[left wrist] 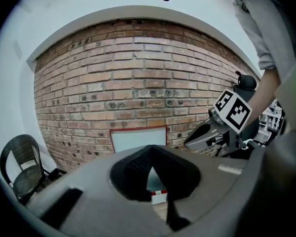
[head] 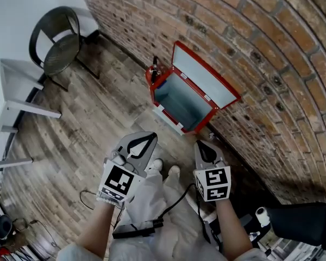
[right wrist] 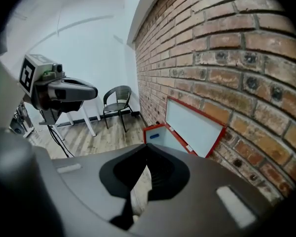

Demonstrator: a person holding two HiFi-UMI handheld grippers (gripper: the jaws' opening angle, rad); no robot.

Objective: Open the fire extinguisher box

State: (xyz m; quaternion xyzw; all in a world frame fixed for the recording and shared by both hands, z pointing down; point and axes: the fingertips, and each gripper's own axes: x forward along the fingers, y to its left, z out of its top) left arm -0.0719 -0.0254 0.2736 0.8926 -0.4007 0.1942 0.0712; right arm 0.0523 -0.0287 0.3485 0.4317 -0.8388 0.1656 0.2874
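Note:
The red fire extinguisher box (head: 176,103) stands on the floor against the brick wall (head: 271,53). Its lid (head: 204,74) is swung up and leans on the bricks, so the pale inside shows. A red extinguisher (head: 153,69) stands just behind the box's far end. Both grippers hover well above the floor, short of the box and apart from it. My left gripper (head: 151,138) is shut with nothing in it, and so is my right gripper (head: 204,144). In the left gripper view the lid (left wrist: 138,138) lies beyond the closed jaws. The right gripper view has the open box (right wrist: 158,134) ahead.
A dark round chair (head: 57,39) and a white table (head: 13,94) stand at the left on the wood floor. Cables (head: 89,197) trail by the person's shoes (head: 164,167). A black seat (head: 304,219) and clutter sit at the lower right.

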